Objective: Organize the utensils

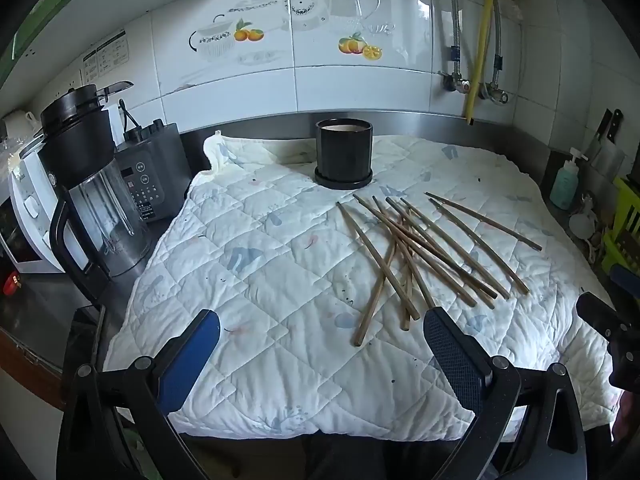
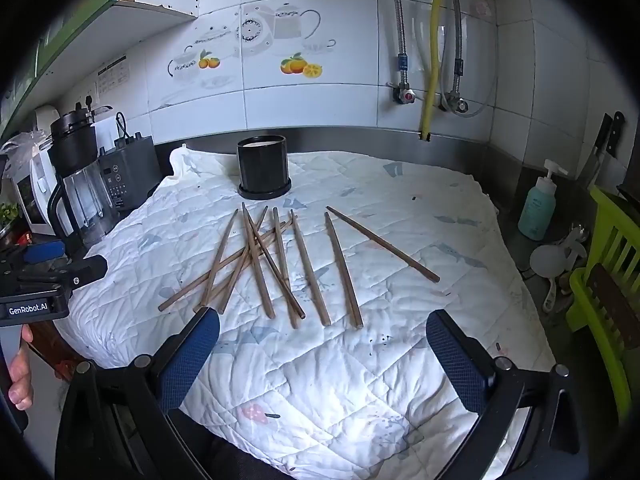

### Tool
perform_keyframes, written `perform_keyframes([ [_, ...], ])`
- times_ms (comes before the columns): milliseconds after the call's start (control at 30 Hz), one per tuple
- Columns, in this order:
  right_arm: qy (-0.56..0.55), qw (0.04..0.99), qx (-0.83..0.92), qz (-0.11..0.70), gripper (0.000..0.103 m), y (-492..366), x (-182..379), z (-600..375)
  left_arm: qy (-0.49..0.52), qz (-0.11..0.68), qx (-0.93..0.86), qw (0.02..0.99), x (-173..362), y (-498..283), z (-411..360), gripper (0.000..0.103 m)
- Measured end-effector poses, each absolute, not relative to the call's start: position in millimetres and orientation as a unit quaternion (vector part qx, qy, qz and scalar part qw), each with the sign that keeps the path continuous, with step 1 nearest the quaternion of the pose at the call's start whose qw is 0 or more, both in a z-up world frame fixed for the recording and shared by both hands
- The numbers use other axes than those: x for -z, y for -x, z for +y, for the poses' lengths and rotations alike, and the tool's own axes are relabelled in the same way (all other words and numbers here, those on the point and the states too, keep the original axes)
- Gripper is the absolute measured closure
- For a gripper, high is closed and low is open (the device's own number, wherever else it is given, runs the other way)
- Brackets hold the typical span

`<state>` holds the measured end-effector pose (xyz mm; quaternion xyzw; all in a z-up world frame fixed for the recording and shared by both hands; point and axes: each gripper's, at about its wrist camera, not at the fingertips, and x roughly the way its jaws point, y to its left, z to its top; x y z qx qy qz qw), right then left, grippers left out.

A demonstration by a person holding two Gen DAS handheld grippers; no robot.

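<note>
Several brown wooden chopsticks (image 1: pixel 424 248) lie scattered and partly crossed on a white quilted cloth (image 1: pixel 256 264). Behind them stands a black round holder (image 1: pixel 344 154) on a black saucer. My left gripper (image 1: pixel 322 326) is open above the cloth's near part, its right finger close to the nearest chopstick ends, nothing between the pads. In the right wrist view the same chopsticks (image 2: pixel 280 264) fan out before the holder (image 2: pixel 264 168). My right gripper (image 2: pixel 322 324) is open too, hovering just short of the chopstick tips, holding nothing.
A blender jug (image 1: pixel 90 200) and a grey appliance base (image 1: pixel 150 176) stand left of the cloth. A teal soap bottle (image 2: pixel 538 208), a green rack (image 2: pixel 604 276) and knives sit at the right. The left gripper's body (image 2: pixel 44 280) and a hand show at the left edge.
</note>
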<state>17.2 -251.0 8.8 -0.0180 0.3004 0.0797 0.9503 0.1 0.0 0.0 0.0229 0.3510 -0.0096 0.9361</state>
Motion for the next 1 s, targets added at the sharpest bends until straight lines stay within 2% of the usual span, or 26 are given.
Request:
perform_keyframes([
  [1000, 0.022, 0.954, -0.067, 0.291, 0.0, -15.6, -9.1, -255.1, -0.019, 0.333, 0.026, 0.943, -2.2, 1.4, 1.4, 0.0],
])
